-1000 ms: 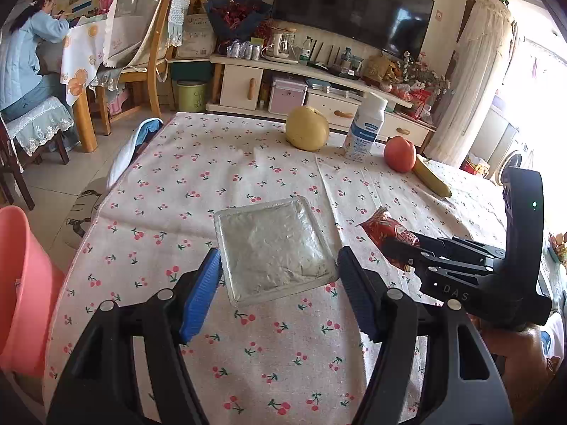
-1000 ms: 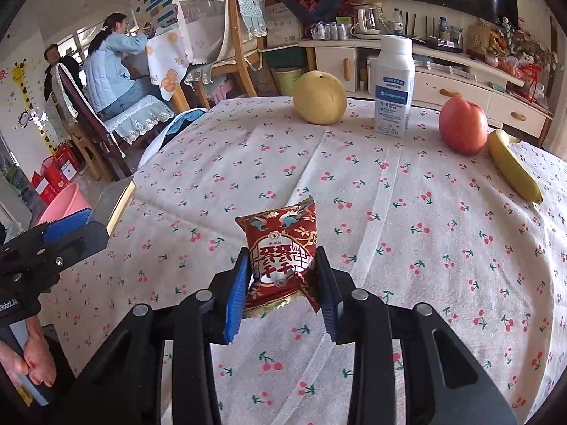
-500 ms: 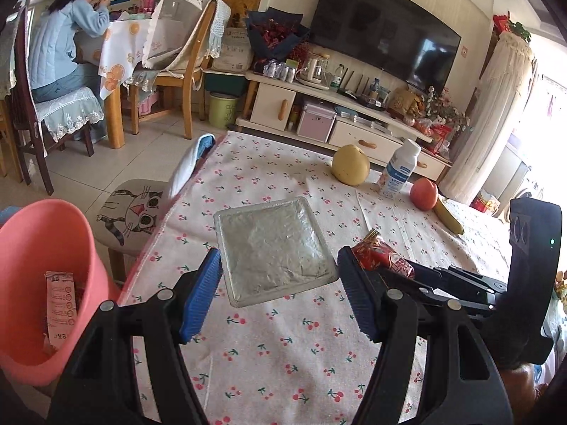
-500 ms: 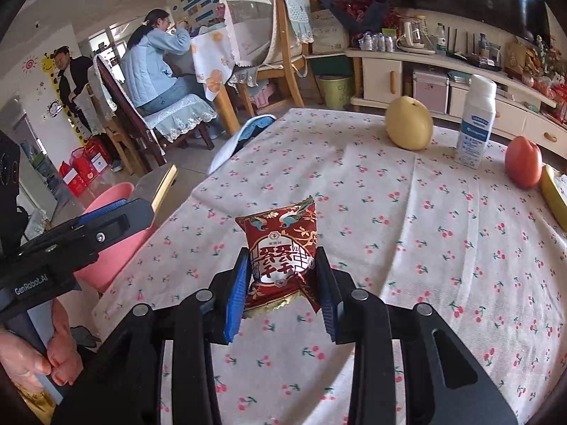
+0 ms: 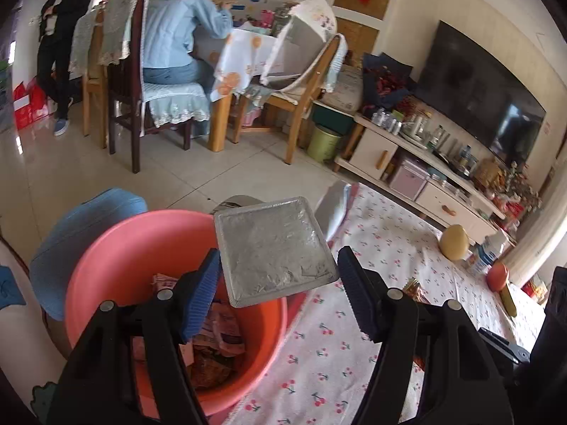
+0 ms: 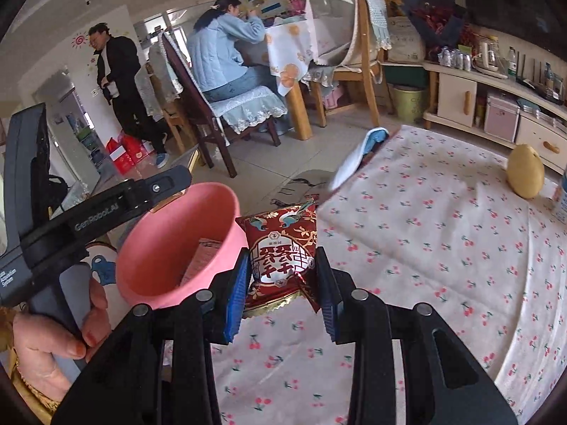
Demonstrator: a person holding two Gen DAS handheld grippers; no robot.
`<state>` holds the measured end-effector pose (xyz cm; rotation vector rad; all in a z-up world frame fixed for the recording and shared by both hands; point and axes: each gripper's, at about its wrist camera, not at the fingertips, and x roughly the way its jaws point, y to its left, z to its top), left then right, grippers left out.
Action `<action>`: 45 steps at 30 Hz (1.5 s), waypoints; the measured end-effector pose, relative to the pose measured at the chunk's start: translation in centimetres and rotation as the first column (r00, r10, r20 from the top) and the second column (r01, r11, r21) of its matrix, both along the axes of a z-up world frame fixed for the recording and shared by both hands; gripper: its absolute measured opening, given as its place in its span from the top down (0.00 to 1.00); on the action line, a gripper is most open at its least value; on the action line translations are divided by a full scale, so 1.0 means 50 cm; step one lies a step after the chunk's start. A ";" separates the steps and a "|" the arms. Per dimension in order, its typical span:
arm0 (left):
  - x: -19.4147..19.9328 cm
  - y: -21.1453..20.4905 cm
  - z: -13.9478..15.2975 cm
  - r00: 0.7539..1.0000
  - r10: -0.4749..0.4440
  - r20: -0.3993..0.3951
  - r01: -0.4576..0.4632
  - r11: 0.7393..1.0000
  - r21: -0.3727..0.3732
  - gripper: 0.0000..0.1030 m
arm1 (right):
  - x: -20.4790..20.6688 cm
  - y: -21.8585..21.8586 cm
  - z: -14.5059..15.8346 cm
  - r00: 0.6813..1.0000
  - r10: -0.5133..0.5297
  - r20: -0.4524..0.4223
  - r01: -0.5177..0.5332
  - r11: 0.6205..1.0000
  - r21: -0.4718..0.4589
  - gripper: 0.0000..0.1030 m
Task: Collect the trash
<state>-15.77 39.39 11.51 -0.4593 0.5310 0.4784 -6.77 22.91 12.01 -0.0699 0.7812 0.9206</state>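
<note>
My left gripper [image 5: 280, 283] is shut on a flat silver foil packet [image 5: 273, 248] and holds it above the pink bin [image 5: 106, 248]. The bin stands beside the table and holds several crumpled wrappers [image 5: 216, 329]. My right gripper [image 6: 281, 290] is shut on a red snack packet [image 6: 280, 248], which hangs over the table's left edge, just right of the pink bin [image 6: 170, 241]. The left gripper's black body [image 6: 88, 219], held in a hand [image 6: 53, 347], reaches over the bin in the right wrist view.
The table has a cherry-print cloth [image 5: 372, 248]. A pear [image 5: 453, 242], a white bottle [image 5: 485, 258], an apple [image 5: 497, 276] and a banana [image 5: 508, 299] sit at its far end. A blue stool seat [image 5: 88, 219] is next to the bin. Two people are by the dining table behind.
Both grippers have swung left off the table's middle towards the pink bin, each still gripping its packet. The foil packet now hangs over the bin, and the snack packet is near its rim.
</note>
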 end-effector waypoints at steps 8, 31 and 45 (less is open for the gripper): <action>-0.035 0.103 -0.020 0.988 0.153 -0.033 -0.154 0.987 -0.032 0.34 | -0.048 0.154 -0.003 0.991 0.137 0.004 -0.137 0.990 -0.026 0.64; -0.003 0.114 -0.040 0.967 0.209 -0.145 -0.208 0.978 0.025 0.11 | -0.068 0.139 -0.027 0.995 0.094 0.030 -0.093 0.995 -0.031 0.21; 0.042 -0.034 0.000 0.996 0.055 -0.073 -0.038 0.976 0.213 0.04 | -0.057 -0.045 0.014 0.990 -0.097 0.107 0.102 0.994 -0.041 0.17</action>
